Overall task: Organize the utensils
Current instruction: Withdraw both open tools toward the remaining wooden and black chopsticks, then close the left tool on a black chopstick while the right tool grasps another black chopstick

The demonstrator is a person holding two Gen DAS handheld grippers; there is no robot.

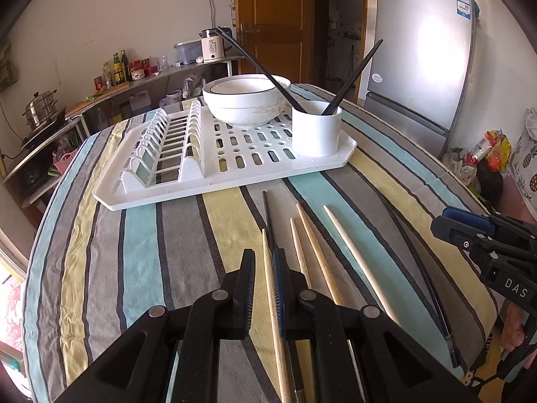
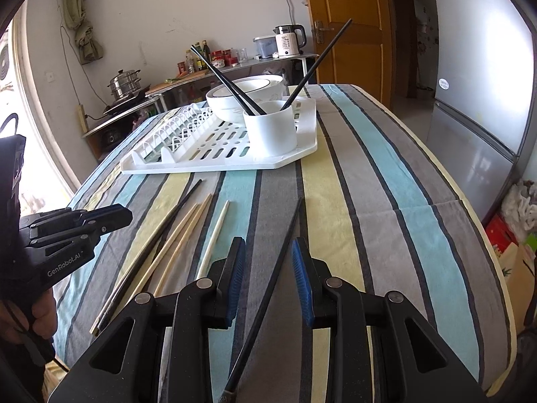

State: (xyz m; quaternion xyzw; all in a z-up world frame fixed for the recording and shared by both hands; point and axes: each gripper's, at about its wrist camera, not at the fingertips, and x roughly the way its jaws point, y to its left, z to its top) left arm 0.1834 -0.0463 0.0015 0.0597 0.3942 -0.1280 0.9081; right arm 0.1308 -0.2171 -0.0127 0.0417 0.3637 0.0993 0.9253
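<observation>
Down on the striped table (image 1: 141, 235), chopsticks lie loose in front of the white drying rack (image 1: 214, 181), all roughly parallel and pointing toward it. The left gripper (image 1: 263, 288) has its fingers (image 1: 246, 282) drawn nearly together, with one pale wooden chopstick (image 1: 270, 285) running up the narrow gap; from this angle the pads look close against it, but whether they truly pinch it cannot be told. A black chopstick (image 1: 268, 215) lies right alongside, touching or nearly so, and could get caught up with it.

Over on the right, the right gripper (image 2: 268, 268) stands about half open above a lone black chopstick (image 2: 285, 245), which passes between the fingers without either pad touching it. That one sits well apart from the wooden cluster (image 2: 188, 228), so it is the cleaner pick.

These sticks should be very light and stiff, but thin and smooth, so they are likely to roll or pivot if taken near a tip. Best hold, by judgement, is around the middle or toward the thicker end, squarely across the pads. The white cup (image 1: 315, 127) on the rack's corner already holds black chopsticks (image 1: 352, 77) leaning out both ways, beside the stacked bowls (image 1: 238, 100), and looks like the destination; it appears light enough to tip if a stick is jabbed in hard.
</observation>
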